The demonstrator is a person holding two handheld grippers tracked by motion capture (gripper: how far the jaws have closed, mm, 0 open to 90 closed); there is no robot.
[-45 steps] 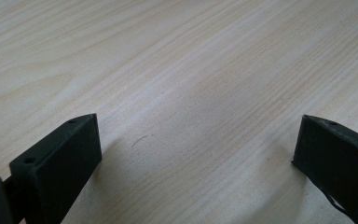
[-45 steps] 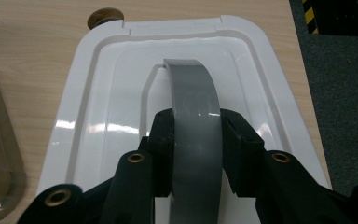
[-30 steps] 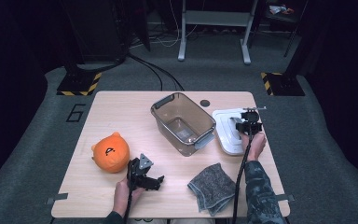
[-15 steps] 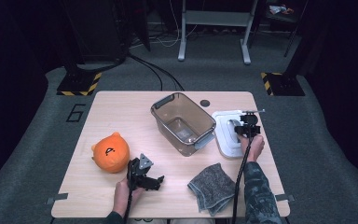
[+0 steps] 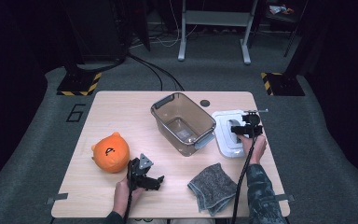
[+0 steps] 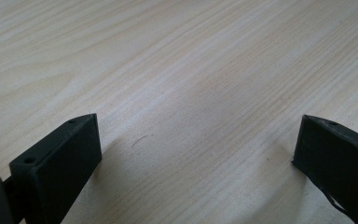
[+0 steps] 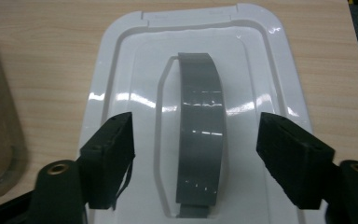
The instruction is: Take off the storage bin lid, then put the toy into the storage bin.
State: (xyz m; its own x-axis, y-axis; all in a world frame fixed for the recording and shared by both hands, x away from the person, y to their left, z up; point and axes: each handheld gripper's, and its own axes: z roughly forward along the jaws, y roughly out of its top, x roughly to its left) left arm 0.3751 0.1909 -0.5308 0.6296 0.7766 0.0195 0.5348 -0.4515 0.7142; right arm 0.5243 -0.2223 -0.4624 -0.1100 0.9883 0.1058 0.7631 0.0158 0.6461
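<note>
The right claw (image 7: 196, 158) stands over the white lid (image 7: 121, 84); its jaws have just been opening and now straddle the lid's grey handle (image 7: 200, 130) without touching it. The lid lies flat on the tabletop (image 5: 121, 107), just right of the clear bin (image 5: 182, 122). By the look of it, this is the release of the lid after setting it down, or a re-grip; the next move calls for either lifting clear or closing squarely on the handle. The left claw (image 6: 196, 163) rests wide apart on bare wood, holding nothing, well left of the bin. Near it sits an orange plush (image 5: 111, 152) with a dark mark on it. A grey cloth (image 5: 213, 185) lies in front of the bin. A "6" (image 5: 76, 112) is marked on the floor left of the tabletop.
</note>
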